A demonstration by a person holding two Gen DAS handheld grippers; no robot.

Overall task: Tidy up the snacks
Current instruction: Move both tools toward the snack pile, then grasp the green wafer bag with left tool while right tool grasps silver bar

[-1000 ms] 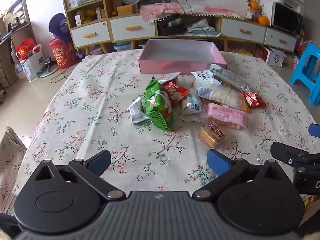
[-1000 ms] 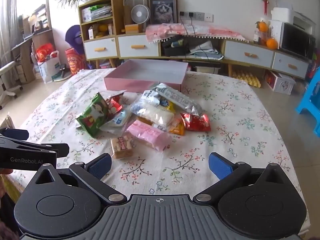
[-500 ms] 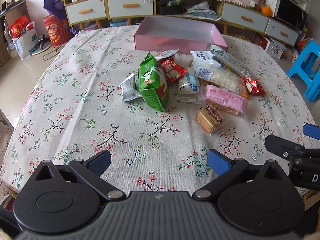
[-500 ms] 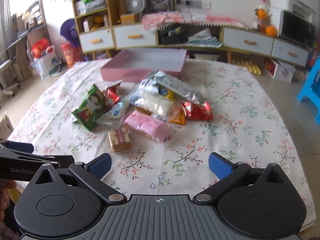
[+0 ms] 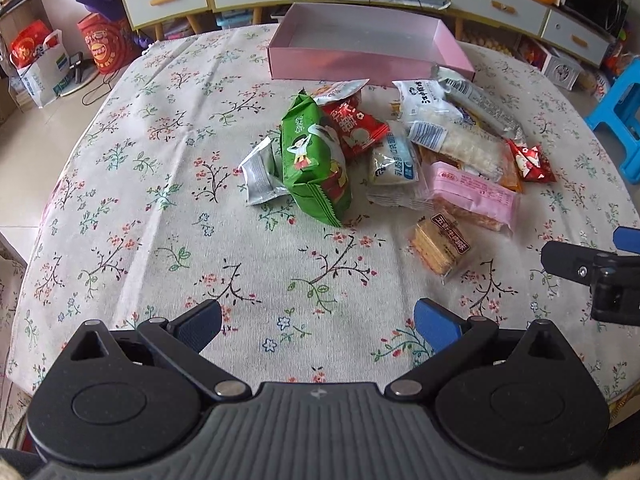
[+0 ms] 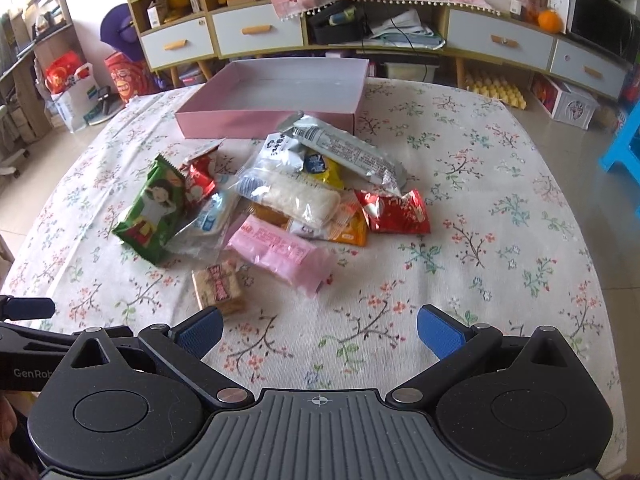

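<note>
A pile of snack packets lies mid-table: a green bag (image 5: 314, 164) (image 6: 154, 210), a pink packet (image 5: 474, 196) (image 6: 280, 254), a brown cracker pack (image 5: 440, 246) (image 6: 218, 288), a red pouch (image 5: 532, 160) (image 6: 394, 212) and several white and silver wrappers. An empty pink box (image 5: 372, 66) (image 6: 264, 122) stands behind the pile. My left gripper (image 5: 318, 322) is open and empty over the near tablecloth. My right gripper (image 6: 318, 330) is open and empty, just short of the cracker pack.
The floral tablecloth (image 5: 140, 200) covers the whole table. Cabinets with drawers (image 6: 256, 34) line the far wall. A blue stool (image 5: 618, 112) stands at the right. Bags (image 5: 40, 68) sit on the floor at the left.
Both grippers have moved forward and tilted down over the table, so the snack pile looks nearer. Both stay open and empty.
</note>
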